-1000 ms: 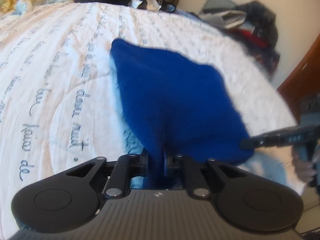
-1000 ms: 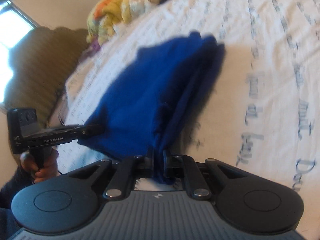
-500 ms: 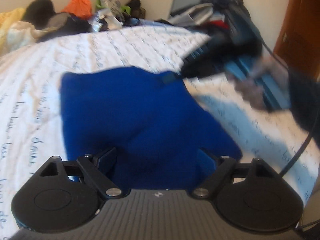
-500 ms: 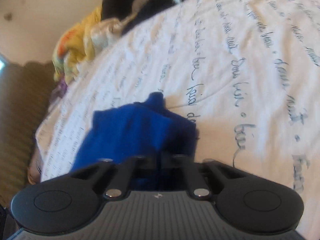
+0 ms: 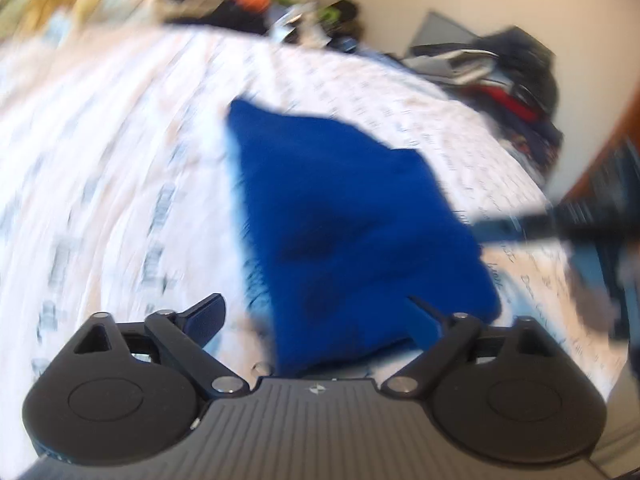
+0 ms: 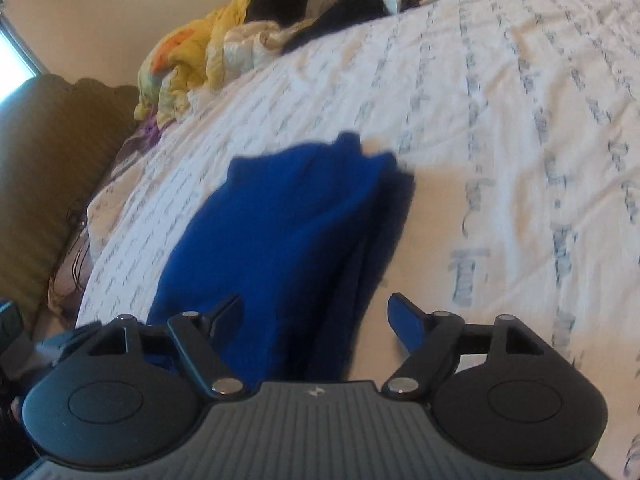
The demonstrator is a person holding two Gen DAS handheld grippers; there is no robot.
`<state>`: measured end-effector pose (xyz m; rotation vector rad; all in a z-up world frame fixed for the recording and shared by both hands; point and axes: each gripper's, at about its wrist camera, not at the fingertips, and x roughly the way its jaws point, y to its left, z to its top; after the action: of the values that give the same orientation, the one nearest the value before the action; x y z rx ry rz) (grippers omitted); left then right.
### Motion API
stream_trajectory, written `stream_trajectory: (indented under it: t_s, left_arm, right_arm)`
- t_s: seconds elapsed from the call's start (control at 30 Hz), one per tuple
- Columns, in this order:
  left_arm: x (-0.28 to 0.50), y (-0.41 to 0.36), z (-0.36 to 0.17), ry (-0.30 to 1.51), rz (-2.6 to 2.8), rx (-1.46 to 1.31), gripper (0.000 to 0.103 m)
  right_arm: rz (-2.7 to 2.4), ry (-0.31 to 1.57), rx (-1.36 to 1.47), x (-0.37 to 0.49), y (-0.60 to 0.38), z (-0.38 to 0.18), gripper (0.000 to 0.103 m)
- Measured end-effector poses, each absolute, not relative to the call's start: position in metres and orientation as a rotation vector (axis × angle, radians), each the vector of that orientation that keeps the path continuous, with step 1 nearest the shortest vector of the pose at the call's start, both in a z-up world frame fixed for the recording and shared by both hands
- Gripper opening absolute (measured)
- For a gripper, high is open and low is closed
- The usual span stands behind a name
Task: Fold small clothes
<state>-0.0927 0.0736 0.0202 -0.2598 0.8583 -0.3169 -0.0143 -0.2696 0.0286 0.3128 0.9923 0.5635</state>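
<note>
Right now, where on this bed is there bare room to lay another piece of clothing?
Bare white sheet lies open to the right of the blue cloth in the right camera's view, running up toward the far edge. Another bare patch lies on the cloth's other side. It is crowded along the far edge, where the clothes pile sits.

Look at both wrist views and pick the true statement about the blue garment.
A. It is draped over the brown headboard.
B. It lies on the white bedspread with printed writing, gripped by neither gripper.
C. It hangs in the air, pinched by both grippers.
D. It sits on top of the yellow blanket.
B: the blue garment lies on the bedspread, and the fingers of the left gripper and the opening right gripper stand apart from the cloth.
</note>
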Motion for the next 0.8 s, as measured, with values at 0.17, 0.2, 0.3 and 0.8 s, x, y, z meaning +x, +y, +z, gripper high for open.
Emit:
stream_trajectory:
  t_s: [0.17, 0.2, 0.3, 0.8]
  left_arm:
    - [-0.071, 0.065, 0.015, 0.945, -0.328, -0.264, 0.017]
    - [-0.068, 0.068, 0.017, 0.963, -0.327, -0.268, 0.017]
    - [-0.069, 0.077, 0.025, 0.965, -0.343, -0.239, 0.017]
    - [-0.042, 0.019, 0.059, 0.685, -0.316, -0.086, 0.094]
  right_arm:
    - [0.611, 1.056, 0.201, -0.039, -0.237, 0.010, 0.010]
    - [0.629, 1.046, 0.178, -0.040, -0.237, 0.013, 0.009]
    - [0.636, 1.018, 0.173, -0.041, -0.251, 0.031, 0.008]
    - [0.560, 0.786, 0.291, 0.010, -0.247, 0.073, 0.063]
